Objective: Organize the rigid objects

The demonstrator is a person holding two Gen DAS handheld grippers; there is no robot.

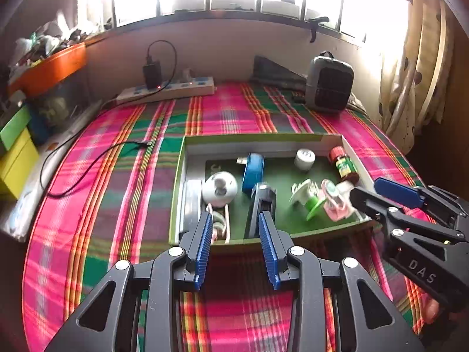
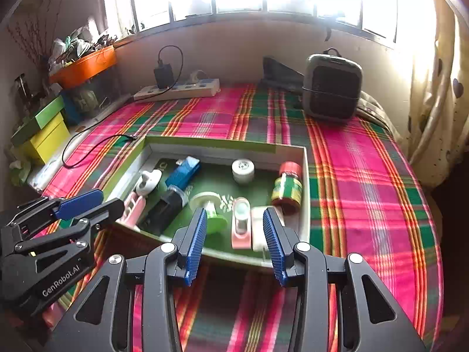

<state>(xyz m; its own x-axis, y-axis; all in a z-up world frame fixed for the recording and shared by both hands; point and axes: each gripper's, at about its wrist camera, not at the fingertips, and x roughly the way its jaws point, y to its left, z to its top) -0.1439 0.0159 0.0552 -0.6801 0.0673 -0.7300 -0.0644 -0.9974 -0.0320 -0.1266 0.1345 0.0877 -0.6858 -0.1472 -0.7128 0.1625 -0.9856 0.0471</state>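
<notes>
Both hand-held grippers spread, nothing pinched, hovering at near rim of shallow green cardboard tray (image 2: pixel 305 176) on plaid-covered surface (image 2: pixel 366 176).
Right hand-held gripper (image 2: pixel 234 240) lined up on pink-and-white plastic clip (image 2: pixel 241 223), just beyond fingertips, long axis pointing away along fingers.
Left hand-held gripper (image 1: pixel 235 234) sits before black stapler (image 1: pixel 262 205).
Right is nearer the clip.

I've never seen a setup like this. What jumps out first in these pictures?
The loud pink and green plaid cloth covering the whole surface, then the shallow green box in its middle, crowded with small items such as a red-capped jar and a blue case. Near the camera, two open black tools with blue pads, left and right, hover at the box's near edge.
</notes>
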